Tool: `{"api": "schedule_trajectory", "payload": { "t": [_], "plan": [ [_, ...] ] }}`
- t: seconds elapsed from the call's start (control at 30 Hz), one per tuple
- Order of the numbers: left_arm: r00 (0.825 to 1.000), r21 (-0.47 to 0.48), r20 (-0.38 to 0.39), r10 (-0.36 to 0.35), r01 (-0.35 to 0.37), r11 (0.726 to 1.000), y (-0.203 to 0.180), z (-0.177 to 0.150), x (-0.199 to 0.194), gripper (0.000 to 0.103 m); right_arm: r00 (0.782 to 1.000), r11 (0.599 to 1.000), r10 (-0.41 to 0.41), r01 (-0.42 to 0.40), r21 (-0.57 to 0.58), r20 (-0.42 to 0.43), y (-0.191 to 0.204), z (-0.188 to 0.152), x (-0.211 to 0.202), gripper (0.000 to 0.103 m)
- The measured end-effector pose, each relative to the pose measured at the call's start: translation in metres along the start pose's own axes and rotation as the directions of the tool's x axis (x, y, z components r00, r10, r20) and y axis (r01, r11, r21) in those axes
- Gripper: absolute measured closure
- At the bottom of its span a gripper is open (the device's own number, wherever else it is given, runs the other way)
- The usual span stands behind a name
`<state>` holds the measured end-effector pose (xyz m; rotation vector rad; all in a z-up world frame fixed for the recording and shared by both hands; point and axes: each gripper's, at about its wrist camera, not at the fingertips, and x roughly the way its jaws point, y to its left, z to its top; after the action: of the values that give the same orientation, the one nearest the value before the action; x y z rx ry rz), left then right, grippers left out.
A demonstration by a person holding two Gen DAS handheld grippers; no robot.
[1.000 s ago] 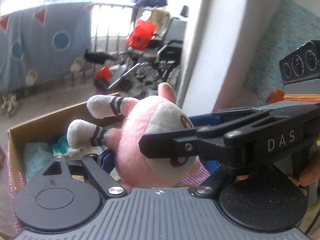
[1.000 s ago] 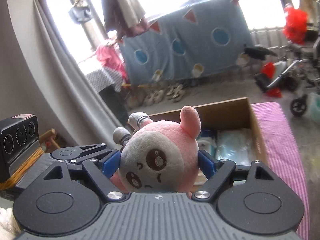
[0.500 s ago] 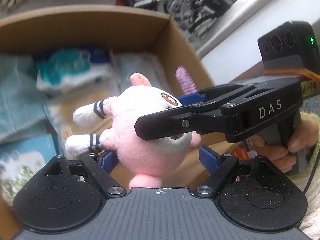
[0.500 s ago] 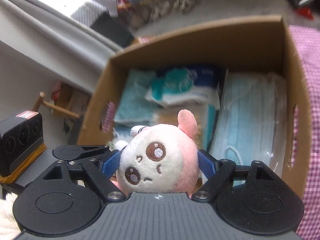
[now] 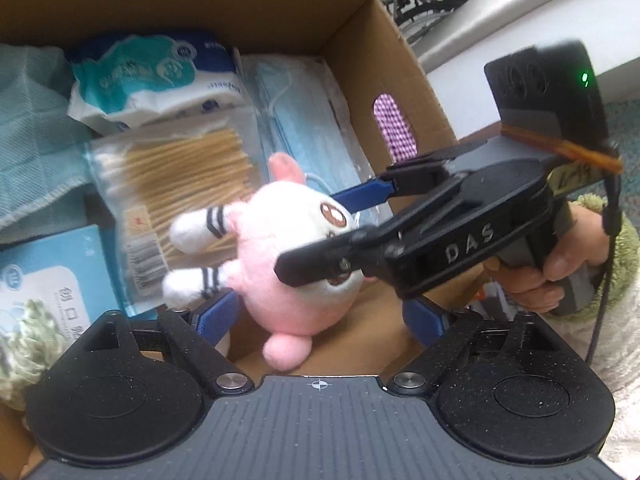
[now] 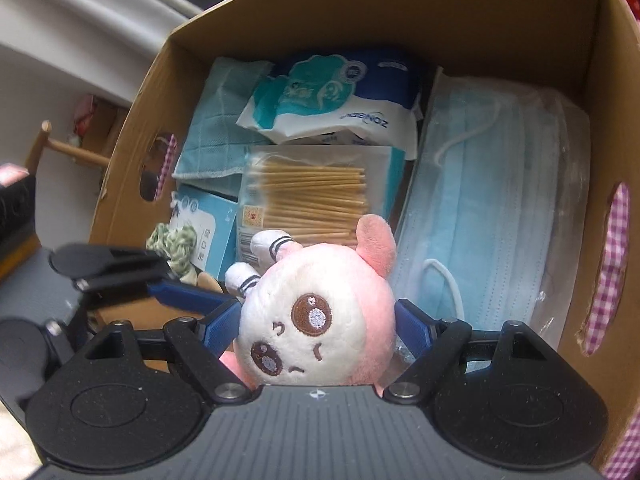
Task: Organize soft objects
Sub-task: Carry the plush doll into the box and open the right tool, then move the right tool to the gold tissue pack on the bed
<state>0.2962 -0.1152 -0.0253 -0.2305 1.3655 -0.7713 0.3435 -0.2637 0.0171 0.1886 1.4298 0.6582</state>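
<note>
A pink and white plush toy [image 6: 316,312] hangs low inside the cardboard box [image 6: 400,12], face toward the right wrist camera. My right gripper [image 6: 318,324] is shut on its head, a blue pad pressing each side. From the left wrist view the same toy [image 5: 288,252] lies sideways with its striped feet pointing left. My left gripper [image 5: 320,316] straddles its lower body; its jaws are opening, the right pad clear of the plush and the left pad beside it. One of the left gripper's fingers [image 6: 180,294] shows beside the toy in the right wrist view.
The box holds a tissue pack [image 6: 332,100], a bag of cotton swabs [image 6: 308,196], a stack of blue face masks [image 6: 500,208], a teal cloth [image 6: 216,120] and a light blue carton [image 6: 200,224]. A hand [image 5: 560,264] grips the right tool. Pink checked cloth shows through the box's handle holes.
Both grippers tipped down from facing the room and lowered the plush into the box. The left gripper's pads have spread away from the toy.
</note>
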Motion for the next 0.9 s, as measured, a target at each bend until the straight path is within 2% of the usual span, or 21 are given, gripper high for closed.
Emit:
{"api": "schedule_trajectory", "payload": {
  "t": [0.17,0.3,0.43,0.57,0.67,0.73,0.9],
  "plan": [
    [0.998,0.023,0.062,0.005,-0.006,1.0,0.0,-0.005,-0.021,0.009,0.996,0.993,-0.092,0.094,-0.074,0.018,0.018,-0.002,-0.005,0.015],
    [0.993,0.037,0.115,0.004,-0.008,0.999,0.001,-0.012,-0.039,0.008,0.985,0.981,-0.154,0.162,-0.104,0.083,0.027,-0.004,-0.022,0.015],
    [0.984,0.05,0.178,-0.008,-0.001,0.999,0.0,-0.022,-0.06,0.007,0.976,0.982,-0.162,0.174,-0.077,0.145,0.029,-0.006,-0.042,0.015],
    [0.97,0.065,0.244,0.003,-0.02,0.998,-0.002,-0.031,-0.08,0.007,0.958,0.989,-0.138,0.148,-0.022,0.25,0.032,-0.018,-0.07,0.015],
    [0.958,0.079,0.286,0.004,-0.027,0.996,-0.007,-0.042,-0.092,0.006,0.932,0.994,-0.107,0.105,0.026,0.347,0.035,-0.038,-0.098,0.015],
    [0.951,0.101,0.309,-0.005,-0.028,0.994,-0.014,-0.051,-0.099,0.005,0.907,0.996,-0.085,0.073,0.044,0.413,0.038,-0.059,-0.118,0.015],
    [0.933,0.207,0.359,-0.04,-0.038,0.978,-0.042,-0.08,-0.115,0.003,0.821,0.998,-0.033,-0.002,0.06,0.57,0.048,-0.135,-0.161,0.015]
  ]
}}
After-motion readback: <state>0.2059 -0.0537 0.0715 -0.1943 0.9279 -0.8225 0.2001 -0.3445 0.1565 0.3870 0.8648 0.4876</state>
